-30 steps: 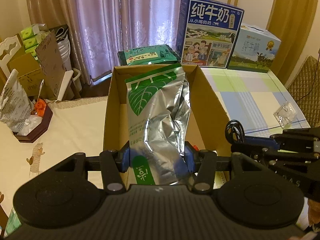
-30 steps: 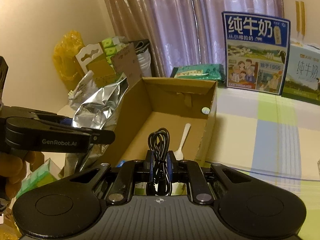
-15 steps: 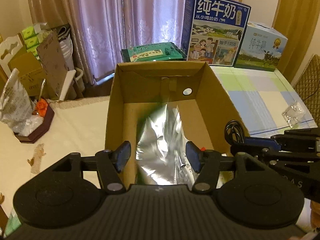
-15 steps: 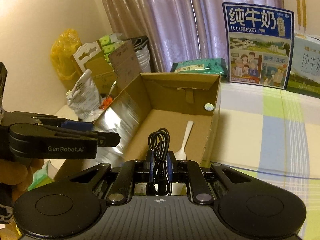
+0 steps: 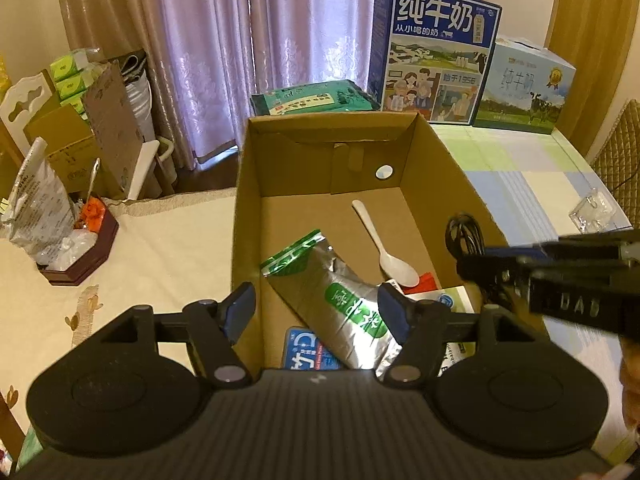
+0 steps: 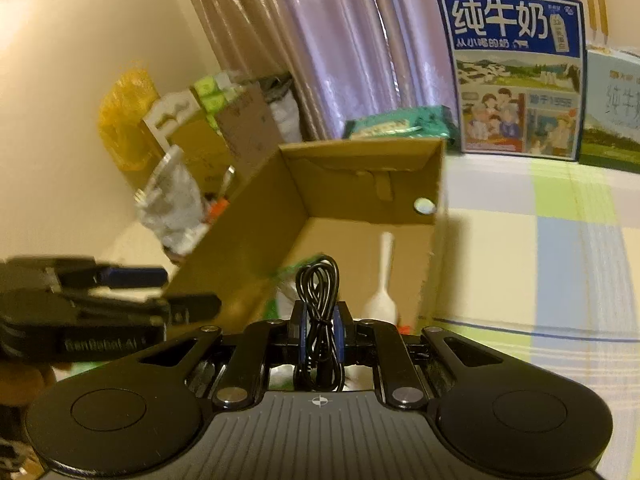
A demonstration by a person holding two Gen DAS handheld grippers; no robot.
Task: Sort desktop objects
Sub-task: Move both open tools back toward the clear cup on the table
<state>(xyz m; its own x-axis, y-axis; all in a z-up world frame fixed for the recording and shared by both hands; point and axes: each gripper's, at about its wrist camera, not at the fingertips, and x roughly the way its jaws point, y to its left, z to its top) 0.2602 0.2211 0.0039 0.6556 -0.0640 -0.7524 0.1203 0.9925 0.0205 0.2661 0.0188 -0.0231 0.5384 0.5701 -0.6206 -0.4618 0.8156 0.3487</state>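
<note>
The foil pouch [image 5: 340, 296] has dropped into the cardboard box [image 5: 452, 168]; the left gripper [image 5: 316, 312] gapes empty. The right gripper [image 6: 319, 334], clamping the black cable [image 6: 318, 304], should clear the box's right wall before releasing.

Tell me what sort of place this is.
Probably a home living or dining room: purple curtains, a checked tablecloth carrying milk cartons, and a cardboard box being filled.
</note>
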